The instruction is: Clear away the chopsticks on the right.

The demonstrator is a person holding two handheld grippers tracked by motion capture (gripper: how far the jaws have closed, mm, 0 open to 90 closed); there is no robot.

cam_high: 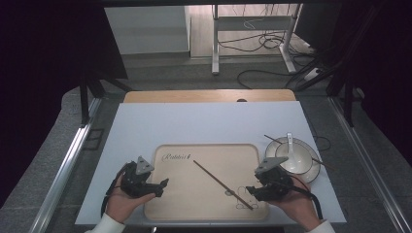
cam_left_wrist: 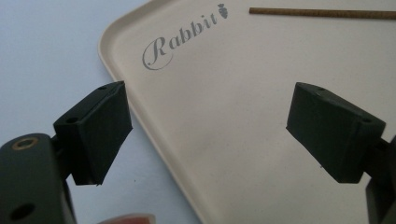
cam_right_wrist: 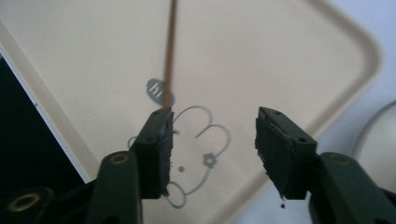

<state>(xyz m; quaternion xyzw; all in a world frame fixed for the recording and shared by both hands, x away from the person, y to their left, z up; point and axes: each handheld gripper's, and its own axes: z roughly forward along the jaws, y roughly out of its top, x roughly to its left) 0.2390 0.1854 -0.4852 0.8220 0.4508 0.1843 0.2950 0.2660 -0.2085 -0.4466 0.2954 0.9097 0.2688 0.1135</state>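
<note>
Here, a single brown chopstick (cam_high: 222, 184) lies diagonally across a beige tray (cam_high: 204, 206) on a white-topped table (cam_high: 145, 126), thin, straight and dark against the pale surface. In the high view its upper end points toward the word "Rabbit" (cam_high: 176, 157) printed in grey script near the tray's upper left corner, while its lower end reaches the line drawing of a rabbit (cam_high: 241, 198) near the tray's lower right corner. It also crosses a small grey round mark (cam_high: 228, 192).

The right gripper (cam_high: 250, 190), held in a person's hand at the tray's lower right, hovers over that drawing with its jaws spread apart and nothing between them. In the right gripper view the chopstick (cam_right_wrist: 168, 60) runs up and away from the tip of the left-hand jaw, passing over the grey mark (cam_right_wrist: 156, 89); whether that jaw touches the stick cannot be told. The rabbit drawing (cam_right_wrist: 205, 140) shows between the jaws.

The left gripper (cam_high: 163, 187), held at the tray's lower left edge, also has its jaws set wide, holding nothing. In the left gripper view one jaw sits over the white table and the other over the tray (cam_left_wrist: 224, 140), with the chopstick (cam_left_wrist: 322, 13) lying well beyond them.

Just right of the tray, a white bowl (cam_high: 301, 162) on a plate (cam_high: 313, 172) holds a white spoon (cam_high: 290, 145), with a second chopstick (cam_high: 275, 141) resting across it.
</note>
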